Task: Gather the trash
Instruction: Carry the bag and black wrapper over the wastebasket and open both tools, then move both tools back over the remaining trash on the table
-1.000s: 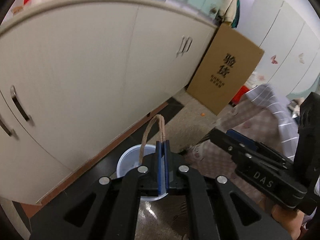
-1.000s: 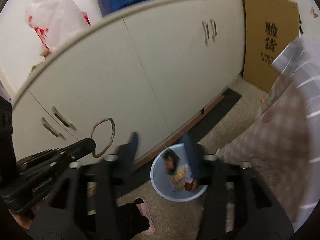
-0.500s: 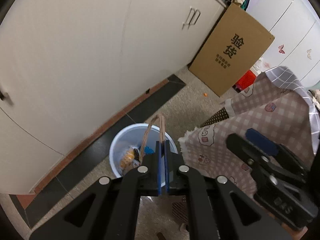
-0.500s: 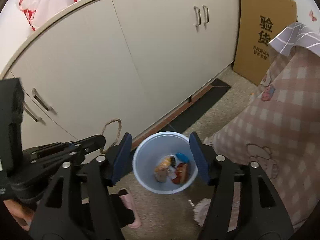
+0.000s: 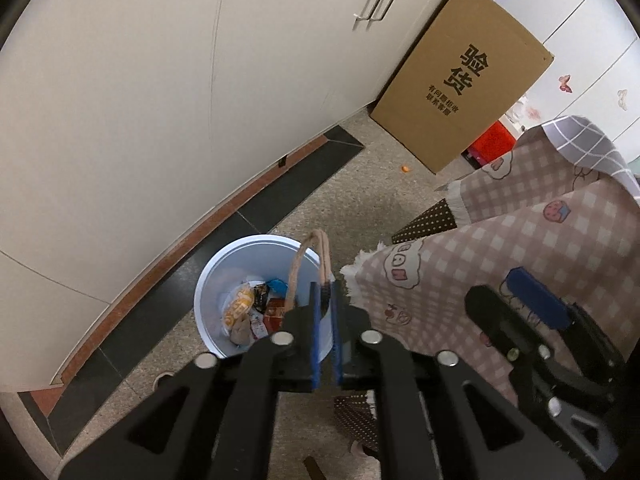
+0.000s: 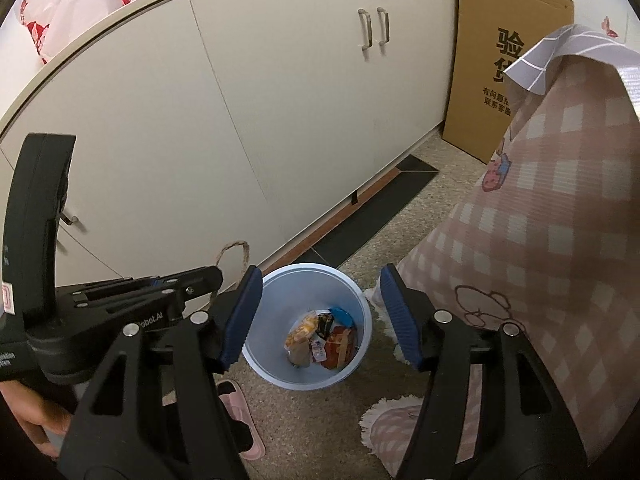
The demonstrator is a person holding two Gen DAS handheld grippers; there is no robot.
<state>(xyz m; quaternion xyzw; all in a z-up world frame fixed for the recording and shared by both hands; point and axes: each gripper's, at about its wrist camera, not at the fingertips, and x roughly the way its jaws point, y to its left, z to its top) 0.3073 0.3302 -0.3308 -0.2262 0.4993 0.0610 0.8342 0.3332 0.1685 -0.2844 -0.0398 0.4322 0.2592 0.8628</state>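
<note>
the left tool (image 5: 325, 292) is opening, the rope loop (image 5: 310, 264) between its pads, above the bin (image 5: 224, 276). the right tool (image 6: 320, 308) stands released, empty.

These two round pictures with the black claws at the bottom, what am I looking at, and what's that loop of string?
No robot here: a person carries a hand-held claw in each hand, each with a wide-angle camera looking along its fingers. One picture looks along the left claw, the other along the right claw. Both point down at a pale blue trash bin on the floor, already holding snack wrappers, beside white cabinets and a pink checked cloth. The left claw is just opening, with the brown cord loop between its pads. The right claw is open and empty.
</note>
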